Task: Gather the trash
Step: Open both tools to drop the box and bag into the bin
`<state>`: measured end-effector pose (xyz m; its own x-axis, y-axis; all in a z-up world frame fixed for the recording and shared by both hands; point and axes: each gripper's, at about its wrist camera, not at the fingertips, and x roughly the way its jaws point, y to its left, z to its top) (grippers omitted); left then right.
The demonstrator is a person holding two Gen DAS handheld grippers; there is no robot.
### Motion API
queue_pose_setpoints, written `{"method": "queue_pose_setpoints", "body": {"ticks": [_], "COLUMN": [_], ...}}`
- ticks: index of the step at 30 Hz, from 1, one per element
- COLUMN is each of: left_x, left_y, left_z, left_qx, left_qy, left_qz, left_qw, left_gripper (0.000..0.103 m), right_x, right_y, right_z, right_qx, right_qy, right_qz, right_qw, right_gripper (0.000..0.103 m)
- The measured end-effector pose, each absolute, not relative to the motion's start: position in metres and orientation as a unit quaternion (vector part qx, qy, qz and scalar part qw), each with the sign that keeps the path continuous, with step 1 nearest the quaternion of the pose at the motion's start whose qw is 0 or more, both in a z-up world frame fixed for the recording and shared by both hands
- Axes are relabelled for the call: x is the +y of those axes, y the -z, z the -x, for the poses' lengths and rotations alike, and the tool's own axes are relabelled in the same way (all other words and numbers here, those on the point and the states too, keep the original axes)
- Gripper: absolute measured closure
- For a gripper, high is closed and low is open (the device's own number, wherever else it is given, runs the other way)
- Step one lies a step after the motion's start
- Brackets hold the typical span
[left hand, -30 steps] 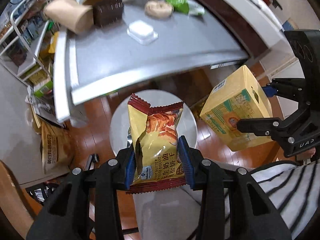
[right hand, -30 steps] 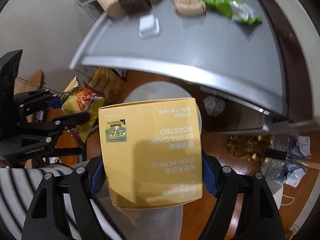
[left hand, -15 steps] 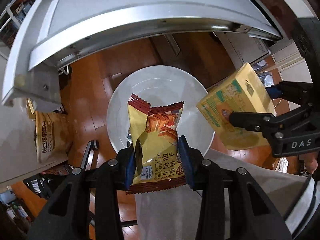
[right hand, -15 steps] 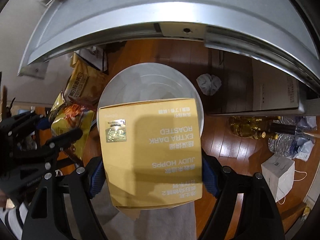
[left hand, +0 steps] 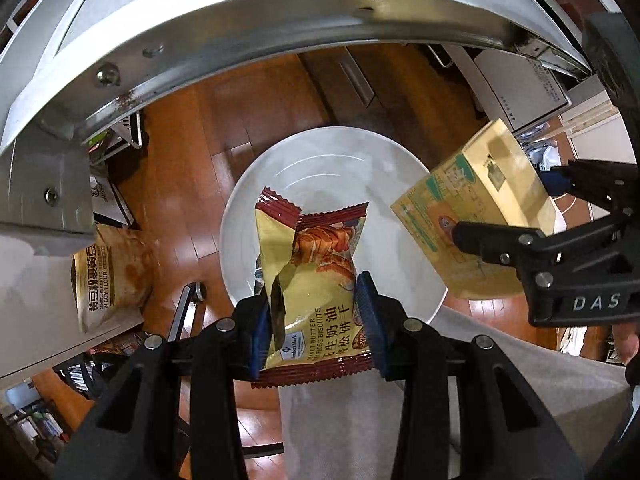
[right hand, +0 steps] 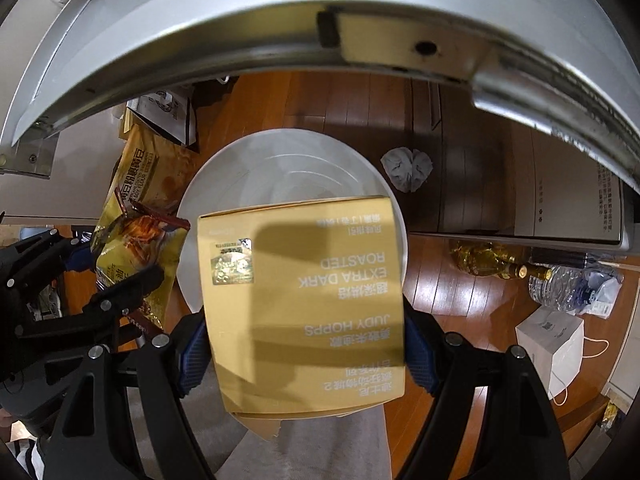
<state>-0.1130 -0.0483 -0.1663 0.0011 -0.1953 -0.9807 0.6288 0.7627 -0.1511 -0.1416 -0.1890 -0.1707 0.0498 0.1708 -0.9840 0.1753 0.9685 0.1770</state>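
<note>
Below the curved grey table edge (left hand: pixel 200 32) that arcs across the top of both wrist views, two hand-held grippers hang over a white round bin (left hand: pixel 332 168) standing on the wooden floor (left hand: pixel 176 148).

In the left wrist view, a soy flour bag (left hand: pixel 108 276) lies at the left edge of the frame, partly under the table's metal bracket. At lower centre the left gripper (left hand: pixel 316 320) points forward and down toward the bin, its blue-padded jaws closed narrowly on the lower part of a torn yellow biscuit wrapper (left hand: pixel 312 272); the wrapper stands upright over the bin's near rim. At the right of the frame the right gripper (left hand: pixel 520 216) reaches in from the side, tilted, clamping a yellow carton (left hand: pixel 472 208) that overlaps the bin's right rim.

In the right wrist view, the left gripper (right hand: pixel 108 264) and its biscuit wrapper (right hand: pixel 132 248) sit at the left edge, beside the bin's (right hand: pixel 288 152) rim, with the soy flour bag (right hand: pixel 148 168) on the floor behind them. At centre the right gripper (right hand: pixel 304 344) holds its jaws spread wide across the carton (right hand: pixel 304 300), gripping both sides; the carton hides most of the bin's near half. To the right, a crumpled white paper wad (right hand: pixel 406 168) lies on the floor just beside the bin, and further right lie a golden bottle (right hand: pixel 484 262), a clear plastic bottle (right hand: pixel 560 284) and a white paper bag (right hand: pixel 550 336). Grey trouser fabric (right hand: pixel 320 448) fills the bottom centre.
</note>
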Motion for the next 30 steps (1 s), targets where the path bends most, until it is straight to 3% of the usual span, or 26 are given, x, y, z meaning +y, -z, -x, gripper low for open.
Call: {"method": "queue_pose_setpoints", "body": {"ticks": [3,5,6,7,20,30], "left_x": [-0.050,-0.051,-0.052,-0.052,-0.038,-0.024], "left_y": [0.165,0.162,0.161,0.159,0.127,0.042], "left_z": [0.112,0.113,0.113,0.114,0.114,0.104], "left_qx": [0.643,0.638,0.635,0.633,0.622,0.544], "left_qy": [0.305,0.308,0.307,0.305,0.300,0.311], "left_qz": [-0.163,-0.165,-0.169,-0.173,-0.150,-0.081], "left_qw": [0.684,0.686,0.688,0.690,0.708,0.775], "left_gripper": [0.043,0.024,0.021,0.016,0.015,0.015], "right_x": [-0.191,-0.194,-0.195,-0.197,-0.205,-0.198], "right_y": [0.170,0.170,0.169,0.168,0.093,-0.002], "right_z": [0.142,0.142,0.142,0.142,0.157,0.156], "right_qx": [0.688,0.687,0.685,0.684,0.620,0.514], "right_qy": [0.002,-0.004,-0.006,-0.005,-0.038,-0.066], "right_qz": [-0.133,-0.148,-0.155,-0.160,-0.141,-0.104], "right_qw": [0.713,0.712,0.711,0.712,0.771,0.849], "right_gripper": [0.025,0.025,0.024,0.017,0.014,0.011]}}
